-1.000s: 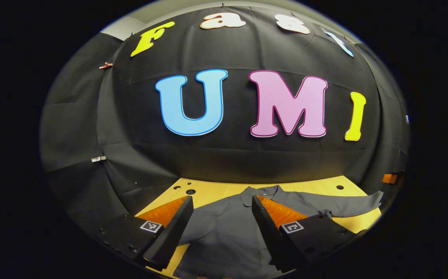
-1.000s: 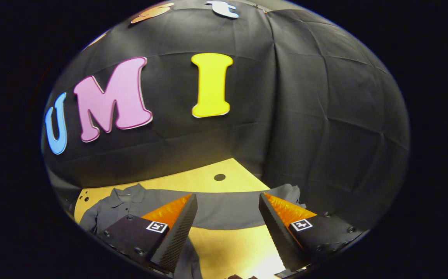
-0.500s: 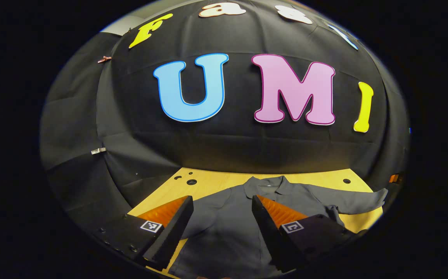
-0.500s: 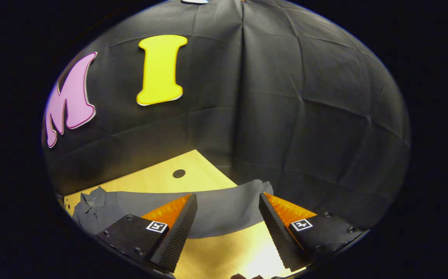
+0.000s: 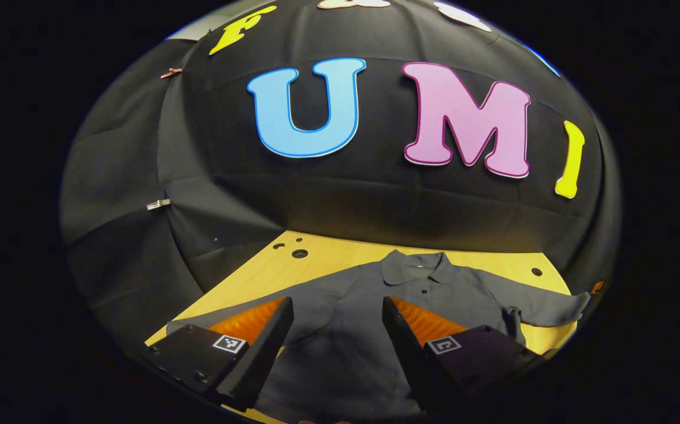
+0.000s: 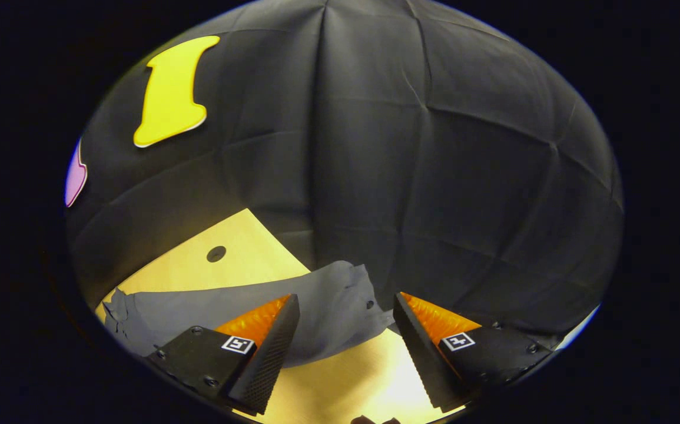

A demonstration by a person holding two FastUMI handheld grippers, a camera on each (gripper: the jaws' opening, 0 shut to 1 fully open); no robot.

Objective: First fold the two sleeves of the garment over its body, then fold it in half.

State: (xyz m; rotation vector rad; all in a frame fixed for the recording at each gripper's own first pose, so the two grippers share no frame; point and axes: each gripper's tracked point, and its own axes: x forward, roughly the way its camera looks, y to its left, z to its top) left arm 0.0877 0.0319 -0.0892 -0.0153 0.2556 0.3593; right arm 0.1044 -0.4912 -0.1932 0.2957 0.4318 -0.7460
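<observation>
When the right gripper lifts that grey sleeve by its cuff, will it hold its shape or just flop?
Probably flop: the grey sleeve lies limp and wrinkled at its cuff, like thin cloth. It looks light, so the rest may trail behind. On the smooth wooden table it should slide easily.

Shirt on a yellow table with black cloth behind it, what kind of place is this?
Probably a recording booth, not a home: a grey shirt lies flat on a wooden table with drilled holes, closed in by black cloth walls.
</observation>
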